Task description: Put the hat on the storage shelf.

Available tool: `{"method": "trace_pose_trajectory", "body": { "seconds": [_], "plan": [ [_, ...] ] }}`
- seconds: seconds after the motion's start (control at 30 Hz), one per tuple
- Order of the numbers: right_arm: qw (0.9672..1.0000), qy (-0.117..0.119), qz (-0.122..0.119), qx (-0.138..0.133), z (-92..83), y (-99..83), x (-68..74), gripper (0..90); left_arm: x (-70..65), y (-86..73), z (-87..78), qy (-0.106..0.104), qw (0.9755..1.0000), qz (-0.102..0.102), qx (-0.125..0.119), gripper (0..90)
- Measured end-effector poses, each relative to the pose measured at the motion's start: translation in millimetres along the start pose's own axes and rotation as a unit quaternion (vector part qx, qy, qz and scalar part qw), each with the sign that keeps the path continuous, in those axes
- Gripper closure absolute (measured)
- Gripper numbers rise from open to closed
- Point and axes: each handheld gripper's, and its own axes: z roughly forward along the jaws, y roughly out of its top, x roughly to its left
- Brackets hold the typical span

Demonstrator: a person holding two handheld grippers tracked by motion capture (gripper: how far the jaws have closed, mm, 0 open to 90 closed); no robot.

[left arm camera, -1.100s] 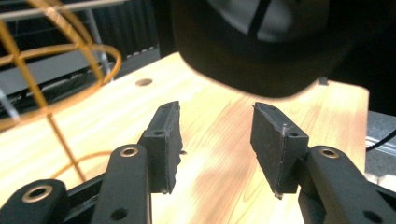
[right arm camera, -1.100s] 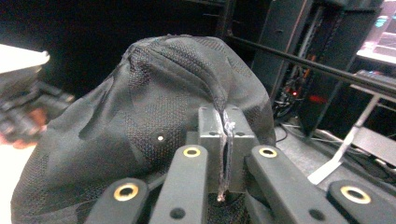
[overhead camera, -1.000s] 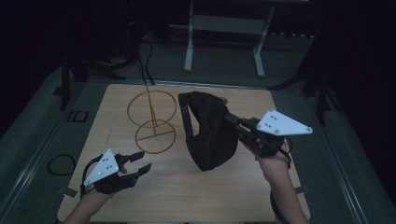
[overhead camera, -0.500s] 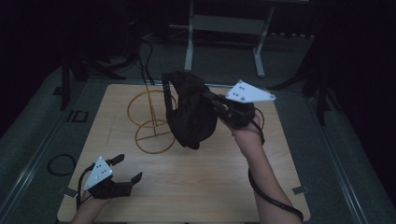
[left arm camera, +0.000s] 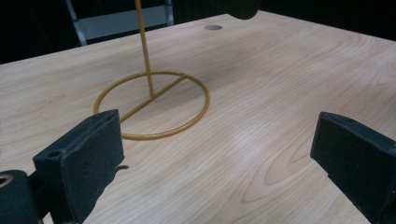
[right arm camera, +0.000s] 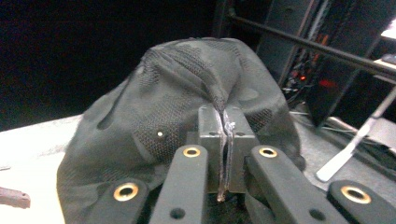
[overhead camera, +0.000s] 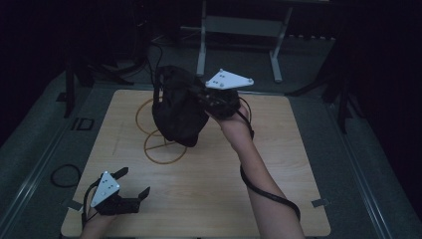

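Right gripper (overhead camera: 201, 94): your jaws are pinched tight on a fold of the black mesh cap (overhead camera: 176, 112); in the right gripper view the fabric bunches into a ridge that runs straight into the seam between your pads (right arm camera: 210, 140).
Cap: it hangs from your right gripper, off the table, bulging out ahead of the jaws and drooping below them. In the high view it hangs in front of the stand's upper part.
Right forearm: it reaches in from the near edge, the cable (overhead camera: 268, 191) looping beside it.
Left gripper (overhead camera: 130, 185): your jaws stand wide apart with nothing between them; they have just been opening. In the left gripper view the two pads (left arm camera: 84, 154) sit at either side with bare wood between.
Ahead of the left gripper: the gold wire stand (left arm camera: 152, 100) sits on the table, well apart from your jaws. Its round base ring has a straight bar across it and a thin post rising from the middle.
Beyond the stand: a dark edge of the cap (left arm camera: 238, 7) shows at the top of the left gripper view, above the post.
Under both grippers: the light wooden table (overhead camera: 224, 199); your left gripper is low over its near left corner, your right one raised over the far half.
Past the table: a grey metal frame (overhead camera: 239, 30) stands in the dark.
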Motion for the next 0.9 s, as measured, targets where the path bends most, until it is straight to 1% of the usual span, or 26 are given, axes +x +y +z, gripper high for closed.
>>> {"method": "trace_pose_trajectory", "body": {
  "seconds": [0.07,0.1,0.17,0.23,0.3,0.37,0.47,0.5,0.67,0.73,0.8,0.87,0.9],
  "plan": [
    [1.0,0.007,0.003,0.004,9.0,0.5,2.8,88.2,1.2,-1.3,-1.1,0.001,1.0,-0.005,-0.001,3.1],
    [0.9999,0.011,0.002,0.008,13.2,0.6,4.4,88.1,2.4,-1.7,-1.6,-0.002,1.0,-0.005,0.0,3.1],
    [0.9998,0.015,0.0,0.014,21.7,0.2,7.1,88.1,3.5,-2.5,-2.5,0.002,1.0,-0.006,-0.001,3.5],
    [0.9995,0.023,0.003,0.02,30.1,-0.7,9.1,88.1,4.2,-3.1,-2.3,0.002,1.0,-0.004,0.001,3.9],
    [0.9992,0.029,0.006,0.026,38.6,-1.5,10.6,88.1,4.7,-3.9,-2.1,-0.001,1.0,-0.008,0.001,4.0],
    [0.9989,0.033,0.008,0.031,47.5,-2.3,12.9,88.0,5.0,-5.1,-1.9,0.0,1.0,-0.007,-0.002,4.0],
    [0.9987,0.037,0.013,0.034,57.2,-3.2,14.9,87.9,5.6,-5.3,-2.3,0.001,1.0,-0.009,-0.003,4.2],
    [0.9986,0.038,0.015,0.035,60.4,-3.6,15.1,87.9,5.8,-5.2,-2.6,-0.001,0.9999,-0.013,-0.007,4.2],
    [0.998,0.034,0.016,0.051,76.3,-3.0,16.3,87.9,5.8,-5.9,-2.2,0.0,0.9999,-0.016,-0.003,4.1],
    [0.9973,0.039,0.022,0.057,83.0,-2.6,17.3,87.7,5.7,-6.0,-2.1,0.0,0.9999,-0.015,-0.002,4.2],
    [0.997,0.04,0.02,0.063,87.1,-2.6,18.5,87.5,6.0,-5.7,-2.3,-0.004,0.9999,-0.017,-0.003,4.2],
    [0.9963,0.043,0.016,0.072,92.0,-3.1,21.1,87.1,5.8,-5.3,-2.5,-0.001,0.9999,-0.016,-0.001,4.2],
    [0.9959,0.045,0.013,0.077,94.3,-3.7,22.6,86.8,6.0,-5.4,-2.6,-0.005,0.9998,-0.019,-0.002,4.2]
  ]
}}
